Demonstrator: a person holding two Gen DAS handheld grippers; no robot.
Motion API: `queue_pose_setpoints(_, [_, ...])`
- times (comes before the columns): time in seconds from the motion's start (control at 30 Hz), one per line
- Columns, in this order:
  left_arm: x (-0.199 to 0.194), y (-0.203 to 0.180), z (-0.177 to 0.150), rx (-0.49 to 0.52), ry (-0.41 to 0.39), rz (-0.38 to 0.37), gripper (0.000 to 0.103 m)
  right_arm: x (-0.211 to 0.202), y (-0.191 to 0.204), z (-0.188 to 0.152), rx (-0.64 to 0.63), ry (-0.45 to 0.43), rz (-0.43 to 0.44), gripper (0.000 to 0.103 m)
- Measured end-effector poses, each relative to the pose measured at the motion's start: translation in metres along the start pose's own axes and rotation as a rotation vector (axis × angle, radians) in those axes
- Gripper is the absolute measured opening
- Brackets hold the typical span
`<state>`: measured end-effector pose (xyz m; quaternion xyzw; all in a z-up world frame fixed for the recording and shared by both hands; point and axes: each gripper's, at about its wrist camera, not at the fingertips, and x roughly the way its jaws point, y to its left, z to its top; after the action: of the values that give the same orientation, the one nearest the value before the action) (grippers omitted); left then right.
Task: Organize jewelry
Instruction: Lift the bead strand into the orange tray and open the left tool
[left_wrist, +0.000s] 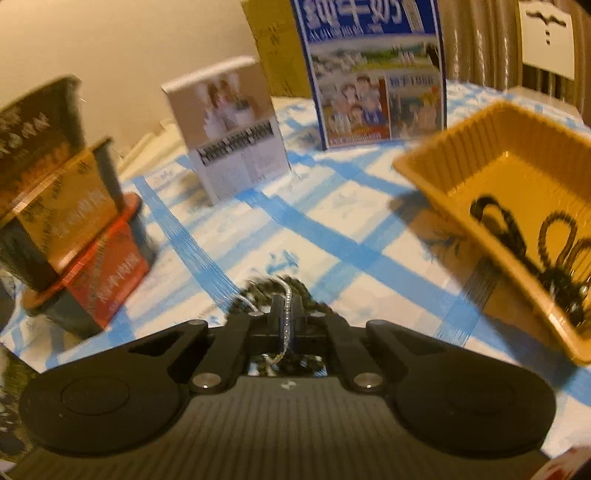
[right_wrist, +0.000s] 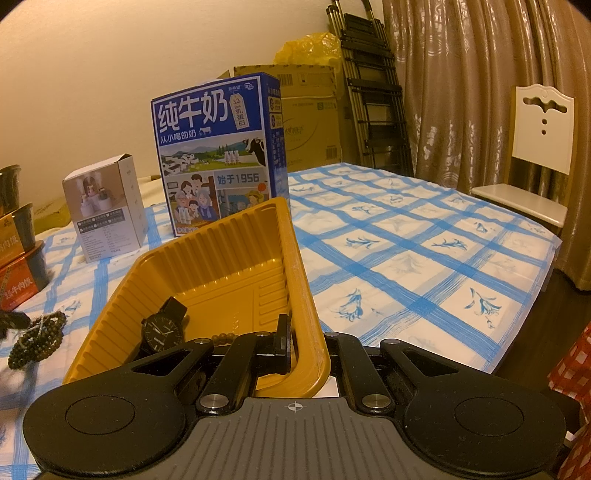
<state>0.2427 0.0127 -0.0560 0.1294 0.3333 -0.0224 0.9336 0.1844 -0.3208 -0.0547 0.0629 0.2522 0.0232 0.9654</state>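
Observation:
My left gripper (left_wrist: 287, 317) is shut on a thin silver chain (left_wrist: 287, 314), low over a dark beaded bracelet (left_wrist: 273, 286) on the tablecloth. The yellow tray (left_wrist: 491, 192) is tilted at the right, with dark beads (left_wrist: 554, 236) inside. My right gripper (right_wrist: 291, 343) is shut on the tray's rim (right_wrist: 306, 314) and holds the tray (right_wrist: 221, 258) tilted. In it lie a black watch (right_wrist: 162, 330) and brown beads (right_wrist: 223, 338). The beaded bracelet also shows in the right wrist view (right_wrist: 37, 338), left of the tray.
A blue milk carton (right_wrist: 218, 155) and a small white box (right_wrist: 107, 210) stand behind the tray. Stacked food tubs (left_wrist: 66, 221) stand at the left. A white chair (right_wrist: 535, 166), cardboard boxes (right_wrist: 310, 118) and curtains are beyond the table's far edge.

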Motion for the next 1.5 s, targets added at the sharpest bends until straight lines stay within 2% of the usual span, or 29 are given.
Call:
queue_pose_setpoints(0.33, [-0.076,0.043,0.044,-0.119,-0.151,-0.006,0.002,0.000,-0.001,-0.001,-0.003,-0.003,-0.001,0.006])
queue_pose_setpoints(0.57, [-0.121,0.046,0.071,-0.150,-0.258,-0.050,0.002,-0.003,0.000,0.001,-0.012,-0.014,0.002,0.006])
queue_pose_setpoints(0.73, [-0.145,0.039,0.083,-0.163,-0.308,-0.108,0.002,-0.005,0.004,0.002,-0.017,-0.019,0.004,0.006])
queue_pose_setpoints(1.0, [-0.159,0.021,0.095,-0.166,-0.338,-0.201,0.002,-0.005,0.005,0.002,-0.018,-0.018,0.003,0.006])
queue_pose_setpoints(1.5, [-0.162,-0.007,0.107,-0.179,-0.354,-0.323,0.002,-0.005,0.005,0.002,-0.018,-0.018,0.003,0.006])
